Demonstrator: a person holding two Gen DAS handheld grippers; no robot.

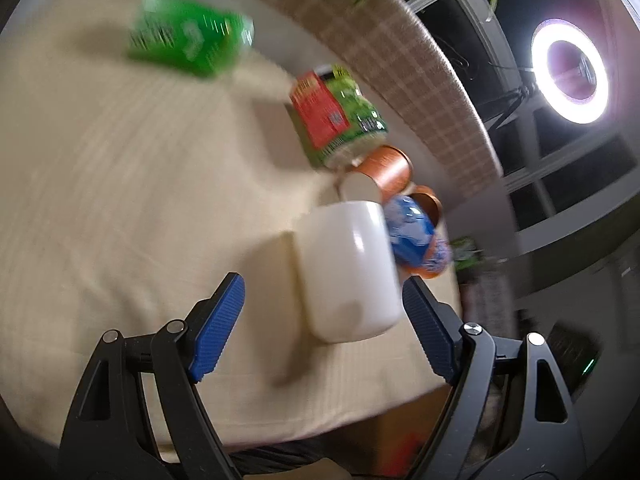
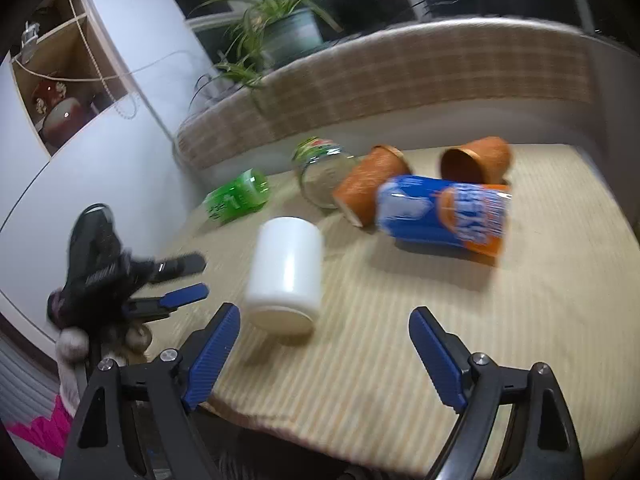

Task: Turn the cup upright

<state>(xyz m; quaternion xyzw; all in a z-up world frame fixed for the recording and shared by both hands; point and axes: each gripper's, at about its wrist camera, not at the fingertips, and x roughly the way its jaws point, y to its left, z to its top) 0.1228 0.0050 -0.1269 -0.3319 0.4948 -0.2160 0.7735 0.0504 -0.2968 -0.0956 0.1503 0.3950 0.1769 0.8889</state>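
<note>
A white cup (image 1: 348, 268) stands mouth-down on the beige striped tablecloth; it also shows in the right wrist view (image 2: 286, 272). My left gripper (image 1: 324, 292) is open, its blue-padded fingers wide on either side of the cup without touching it. In the right wrist view the left gripper (image 2: 192, 278) sits just left of the cup. My right gripper (image 2: 324, 324) is open and empty, low near the table's front edge, with the cup just ahead of its left finger.
Lying on the cloth are a blue-orange can (image 2: 444, 214), two orange cups (image 2: 370, 186) (image 2: 476, 160), a glass jar (image 2: 320, 176) and a green can (image 2: 236, 196). A checked sofa back (image 2: 380, 84) runs behind. A ring light (image 1: 570, 76) glows at right.
</note>
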